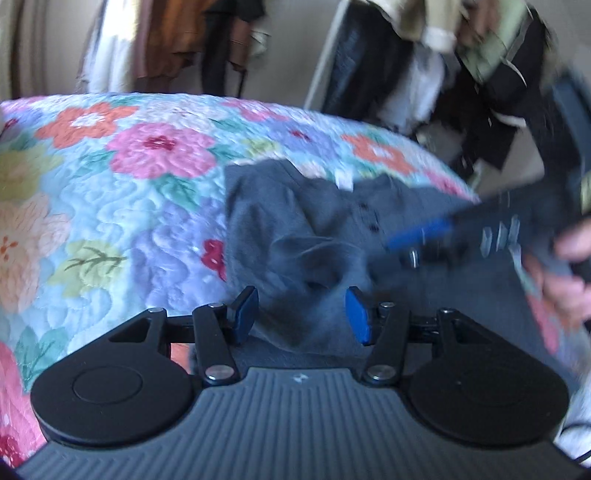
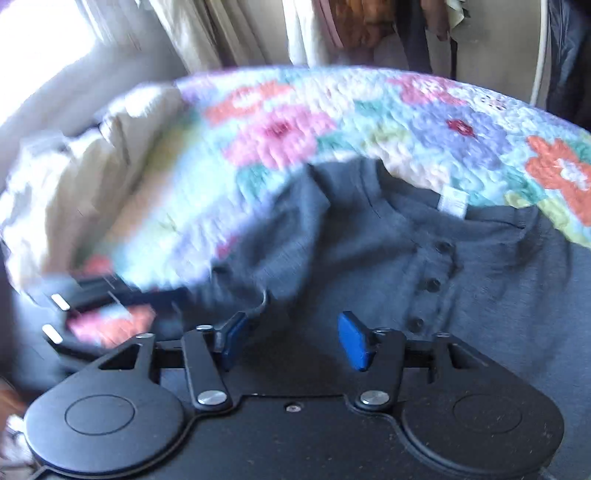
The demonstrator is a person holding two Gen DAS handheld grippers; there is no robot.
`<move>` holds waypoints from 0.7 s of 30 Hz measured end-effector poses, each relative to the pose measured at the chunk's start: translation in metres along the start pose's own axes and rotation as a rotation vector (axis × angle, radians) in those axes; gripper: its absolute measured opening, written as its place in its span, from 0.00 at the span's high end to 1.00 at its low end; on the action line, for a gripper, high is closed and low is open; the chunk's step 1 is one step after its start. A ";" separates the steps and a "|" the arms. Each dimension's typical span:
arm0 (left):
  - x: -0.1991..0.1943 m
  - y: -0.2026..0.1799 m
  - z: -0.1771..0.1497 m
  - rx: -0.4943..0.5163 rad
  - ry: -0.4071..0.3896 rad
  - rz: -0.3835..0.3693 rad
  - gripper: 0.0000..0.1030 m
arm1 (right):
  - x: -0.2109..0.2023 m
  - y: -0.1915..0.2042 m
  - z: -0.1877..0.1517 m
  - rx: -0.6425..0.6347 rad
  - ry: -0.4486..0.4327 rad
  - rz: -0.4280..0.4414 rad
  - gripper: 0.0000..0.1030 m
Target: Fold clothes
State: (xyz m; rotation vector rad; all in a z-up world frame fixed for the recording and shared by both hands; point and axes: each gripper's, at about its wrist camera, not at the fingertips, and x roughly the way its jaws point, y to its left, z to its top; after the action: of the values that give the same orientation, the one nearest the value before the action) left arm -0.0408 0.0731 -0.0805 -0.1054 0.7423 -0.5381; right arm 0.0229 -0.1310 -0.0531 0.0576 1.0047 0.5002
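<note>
We are holding the left gripper (image 1: 301, 314) low over the near part of a dark grey, soft knit button-front shirt (image 1: 295, 229), its blue-padded fingers spread apart with nothing between them. Cloth is rising in a rumpled hump just ahead of the pads, which we judge is why the claw is hanging released here: it looks lined up to take a pinch of that bunched sleeve or side panel.

From the right wrist view, we are keeping the right gripper (image 2: 291, 341) likewise released, fingers parted above the shirt's near hem area, gripping nothing. A loose fold of fabric is curling up beside its left finger (image 2: 232, 338). In the left view this same tool is showing as a blurred dark bar with a blue finger, reaching in over the shirt from the right with our hand behind it.

Farther on, the shirt is lying front up on a quilted bedspread printed with pink, orange and lilac flowers (image 1: 129, 155). Its placket of small dark buttons (image 2: 430, 284) is running toward the collar, where a white neck label (image 2: 452, 203) is showing. The garment is sitting crooked and wrinkled, so we judge the folding is barely begun and smoothing comes first.

Beyond the bed's far edge, hanging clothes (image 1: 229, 40) and pale curtains (image 2: 221, 33) are blurring against the wall; both views are smeared, and finer detail cannot be told.
</note>
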 end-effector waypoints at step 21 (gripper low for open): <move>-0.005 0.010 0.001 -0.045 -0.059 0.168 0.38 | 0.047 0.028 0.042 0.130 -0.087 0.234 0.92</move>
State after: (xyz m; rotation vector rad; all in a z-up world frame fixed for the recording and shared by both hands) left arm -0.0390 0.0839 -0.0799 -0.0989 0.6986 -0.3565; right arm 0.0672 -0.0781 -0.0602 0.3139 0.9489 0.6395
